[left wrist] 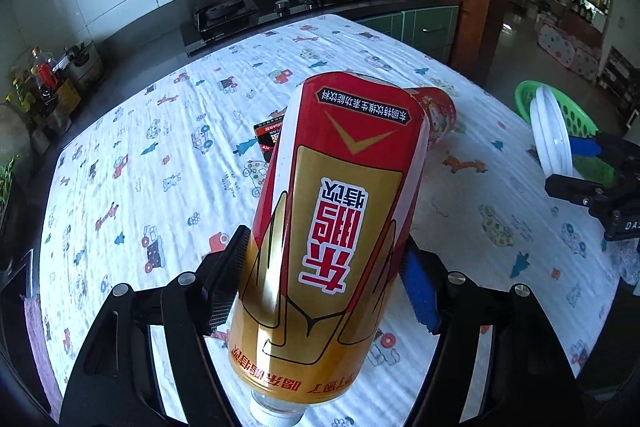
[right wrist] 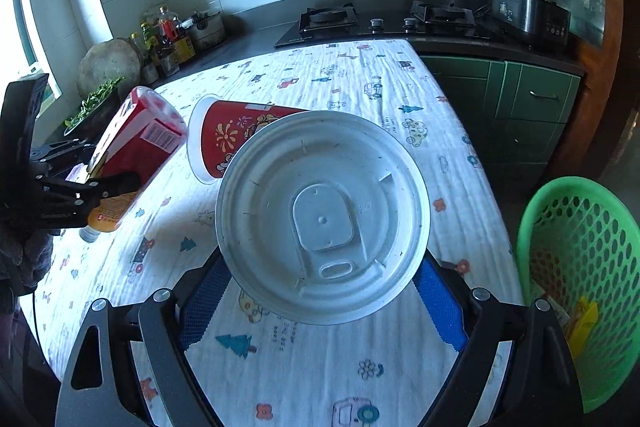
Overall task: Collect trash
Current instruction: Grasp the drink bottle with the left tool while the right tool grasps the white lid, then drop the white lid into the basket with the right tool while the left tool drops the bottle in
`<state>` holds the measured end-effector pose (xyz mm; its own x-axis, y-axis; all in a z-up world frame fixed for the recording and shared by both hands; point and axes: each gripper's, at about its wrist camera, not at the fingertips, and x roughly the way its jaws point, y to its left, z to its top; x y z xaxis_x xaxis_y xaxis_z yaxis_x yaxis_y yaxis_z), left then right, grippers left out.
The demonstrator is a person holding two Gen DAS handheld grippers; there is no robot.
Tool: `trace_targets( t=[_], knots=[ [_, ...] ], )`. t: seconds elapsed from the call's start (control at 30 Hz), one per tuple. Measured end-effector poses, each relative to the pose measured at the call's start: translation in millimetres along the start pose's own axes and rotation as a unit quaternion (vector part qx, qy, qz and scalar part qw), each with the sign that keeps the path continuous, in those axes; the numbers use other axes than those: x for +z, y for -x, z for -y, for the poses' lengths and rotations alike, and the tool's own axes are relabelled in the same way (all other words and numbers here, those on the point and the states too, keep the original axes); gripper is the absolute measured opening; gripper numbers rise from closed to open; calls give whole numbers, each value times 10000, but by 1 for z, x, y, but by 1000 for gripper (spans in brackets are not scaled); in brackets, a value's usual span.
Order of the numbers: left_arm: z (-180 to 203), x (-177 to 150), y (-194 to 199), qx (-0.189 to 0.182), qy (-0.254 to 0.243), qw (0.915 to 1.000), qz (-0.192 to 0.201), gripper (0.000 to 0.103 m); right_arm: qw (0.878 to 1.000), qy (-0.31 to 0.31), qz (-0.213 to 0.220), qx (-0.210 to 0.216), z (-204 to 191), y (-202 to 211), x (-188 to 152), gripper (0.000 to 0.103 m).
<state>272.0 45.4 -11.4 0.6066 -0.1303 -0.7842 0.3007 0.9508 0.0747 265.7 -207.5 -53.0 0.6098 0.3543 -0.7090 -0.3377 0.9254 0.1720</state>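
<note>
While my left tongs [left wrist: 324, 291] clamp the light, slick bottle [left wrist: 336, 211] mid-body above the table [left wrist: 140, 147], my right tongs [right wrist: 320, 287] pinch the thin lid [right wrist: 324, 215] by its edges, near the basket [right wrist: 580, 267] on the right.

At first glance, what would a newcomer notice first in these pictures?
The red and gold bottle, cap toward the camera, fills the left wrist view, clamped in the left gripper. The white lid sits in the right gripper, with the green basket at the right.
</note>
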Motion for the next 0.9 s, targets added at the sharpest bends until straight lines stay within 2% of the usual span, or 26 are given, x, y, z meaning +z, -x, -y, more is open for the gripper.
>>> trace_targets(
  t=[0.2, 0.4, 0.67, 0.9],
  knots=[
    [23, 4, 22, -232, -104, 9995, 161, 70, 9992, -269, 106, -266, 26, 22, -12, 85],
    [55, 16, 26, -599, -151, 9977, 264, 70, 9948, -672, 226, -728, 75, 50, -29, 85],
    [115, 40, 17, -1053, -386, 9930, 366, 70, 9798, -1326, 206, -1481, 164, 79, -52, 85],
    [171, 70, 8, -1462, -548, 9868, 438, 70, 9686, -1717, 80, -1794, 216, 81, -71, 86]
  ],
)
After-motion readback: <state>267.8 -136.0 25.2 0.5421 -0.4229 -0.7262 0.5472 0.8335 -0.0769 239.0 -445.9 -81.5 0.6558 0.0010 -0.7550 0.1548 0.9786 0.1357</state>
